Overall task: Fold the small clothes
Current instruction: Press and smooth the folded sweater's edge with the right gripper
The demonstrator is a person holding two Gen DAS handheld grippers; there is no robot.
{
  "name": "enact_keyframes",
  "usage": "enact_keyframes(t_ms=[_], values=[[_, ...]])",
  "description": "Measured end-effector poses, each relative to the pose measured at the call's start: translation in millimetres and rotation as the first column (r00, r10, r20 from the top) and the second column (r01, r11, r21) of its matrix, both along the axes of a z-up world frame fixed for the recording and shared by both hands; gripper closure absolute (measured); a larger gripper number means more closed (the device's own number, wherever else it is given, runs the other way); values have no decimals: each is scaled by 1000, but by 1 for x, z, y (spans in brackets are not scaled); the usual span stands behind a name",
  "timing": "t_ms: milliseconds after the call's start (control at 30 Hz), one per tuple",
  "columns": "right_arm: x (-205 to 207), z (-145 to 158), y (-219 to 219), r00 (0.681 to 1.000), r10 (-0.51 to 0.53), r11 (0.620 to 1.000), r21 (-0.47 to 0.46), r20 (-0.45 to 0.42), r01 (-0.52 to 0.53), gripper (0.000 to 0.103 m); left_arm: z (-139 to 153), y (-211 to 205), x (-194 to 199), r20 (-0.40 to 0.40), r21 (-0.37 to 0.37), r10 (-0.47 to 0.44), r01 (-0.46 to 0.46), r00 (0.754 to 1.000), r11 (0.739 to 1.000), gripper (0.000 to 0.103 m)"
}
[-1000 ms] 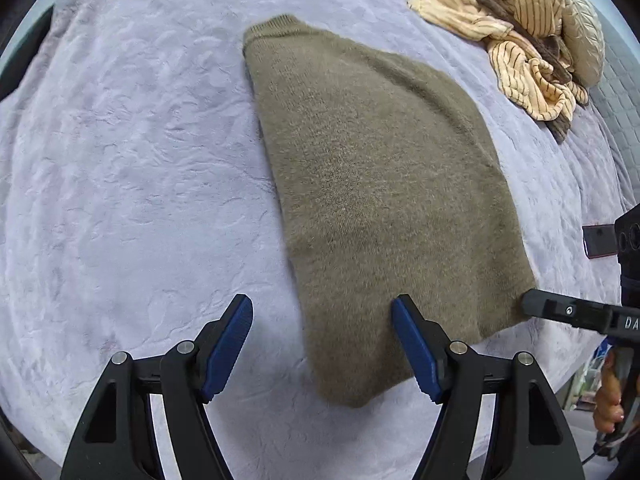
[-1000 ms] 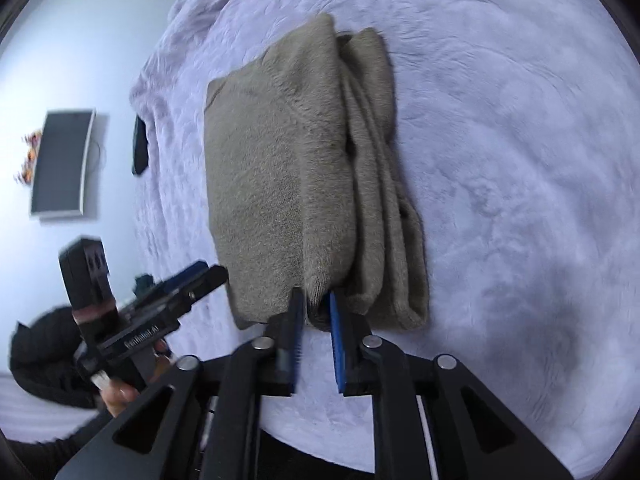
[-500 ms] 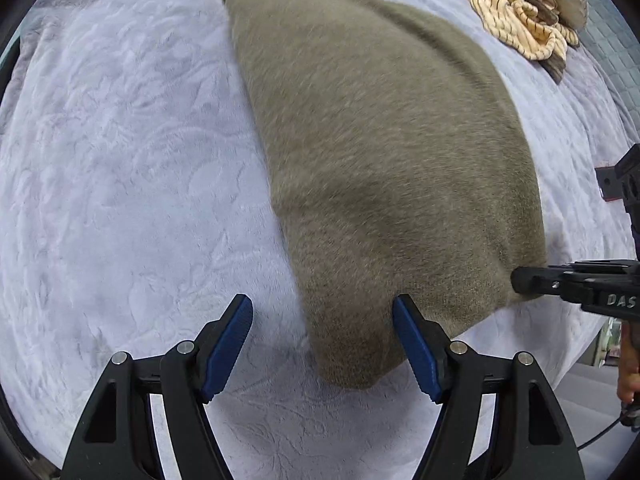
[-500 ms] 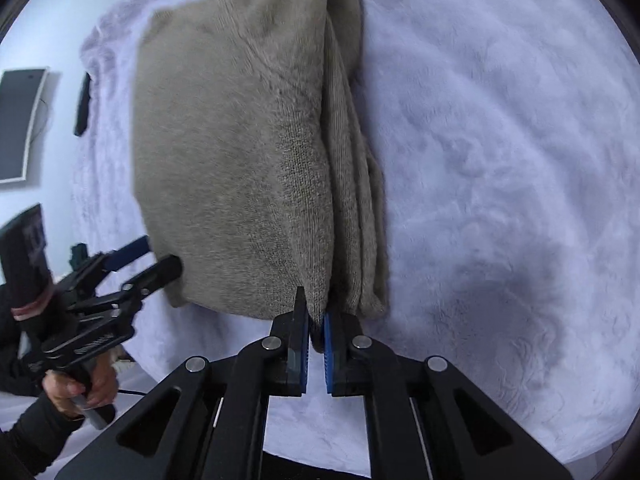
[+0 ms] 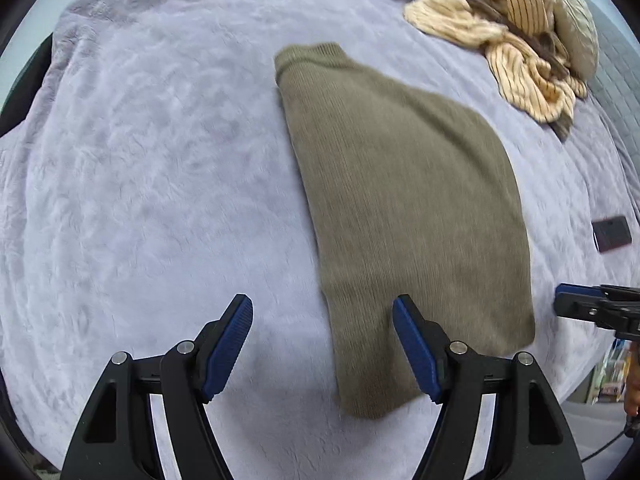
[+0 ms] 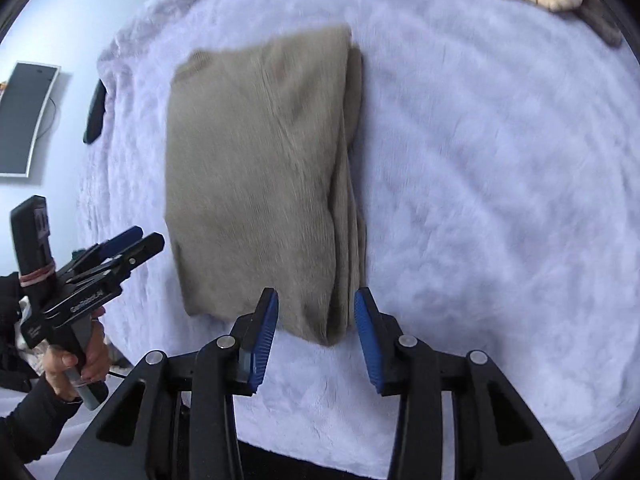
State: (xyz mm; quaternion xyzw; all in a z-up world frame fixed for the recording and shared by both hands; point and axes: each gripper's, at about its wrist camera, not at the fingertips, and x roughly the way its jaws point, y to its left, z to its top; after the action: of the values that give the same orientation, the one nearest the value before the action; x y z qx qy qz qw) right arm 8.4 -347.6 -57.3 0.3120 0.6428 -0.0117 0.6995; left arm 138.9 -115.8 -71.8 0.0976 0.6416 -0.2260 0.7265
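Observation:
An olive-green knit sweater (image 5: 404, 208) lies folded lengthwise on the lilac plush blanket (image 5: 160, 180), collar at the far end. In the right wrist view the sweater (image 6: 260, 168) shows its folded layers stacked along its right edge. My left gripper (image 5: 322, 344) is open and empty, with the sweater's near left corner between its fingers. My right gripper (image 6: 316, 334) is open and empty, its fingers either side of the sweater's near right corner. The right gripper also shows at the right edge of the left wrist view (image 5: 592, 308), and the left gripper at the left of the right wrist view (image 6: 116, 252).
A heap of cream striped clothes (image 5: 516, 36) lies at the blanket's far right. A dark phone (image 5: 611, 234) lies on the blanket right of the sweater. A monitor (image 6: 26, 116) hangs on the wall at left. The blanket's near edge (image 6: 360, 452) is close below my right gripper.
My right gripper was shut on the sweater's near corner and has opened, letting it go. Both grippers have pulled back from the sweater, which now lies flat.

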Motion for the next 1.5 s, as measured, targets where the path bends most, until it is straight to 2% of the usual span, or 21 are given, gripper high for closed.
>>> enact_keyframes(t_ms=[100, 167, 300, 433, 633, 733, 800, 867, 1167, 1500], values=[[22, 16, -2, 998, 1, 1000, -22, 63, 0, 65, -5, -8, 17, -5, -15, 33, -33, 999, 999, 29], [38, 21, 4, 996, 25, 999, -37, 82, -22, 65, -9, -15, 23, 6, -1, 36, -36, 999, 999, 29], [63, 14, 25, 994, 90, 993, -84, 60, -84, 65, -21, -26, 24, -11, 19, 43, -42, 999, 999, 29], [75, 7, 28, 994, 104, 991, -86, 34, -100, 65, -22, -27, 25, -13, 15, 40, -39, 999, 999, 29], [74, -30, 28, 994, 108, 990, -90, -29, -110, 65, -32, -31, 27, -32, 8, 34, -34, 999, 999, 29], [73, -39, 25, 995, 97, 992, -81, -32, -99, 65, -36, -36, 25, -27, 13, 22, -22, 999, 1000, 29], [72, -40, 24, 994, 100, 991, -80, -33, -103, 65, -38, -36, 24, -23, 19, 13, -13, 1000, 1000, 29], [73, -40, 26, 993, 113, 990, -83, -37, -116, 65, -41, -37, 25, -18, 36, 13, -12, 1000, 999, 17], [75, -49, 31, 994, 104, 991, -77, -41, -107, 65, -53, -48, 26, -28, 51, -14, 15, 999, 999, 17], [63, -38, 24, 997, 76, 996, -53, -22, -77, 62, -44, -41, 27, -52, 42, 7, -5, 999, 999, 17]])
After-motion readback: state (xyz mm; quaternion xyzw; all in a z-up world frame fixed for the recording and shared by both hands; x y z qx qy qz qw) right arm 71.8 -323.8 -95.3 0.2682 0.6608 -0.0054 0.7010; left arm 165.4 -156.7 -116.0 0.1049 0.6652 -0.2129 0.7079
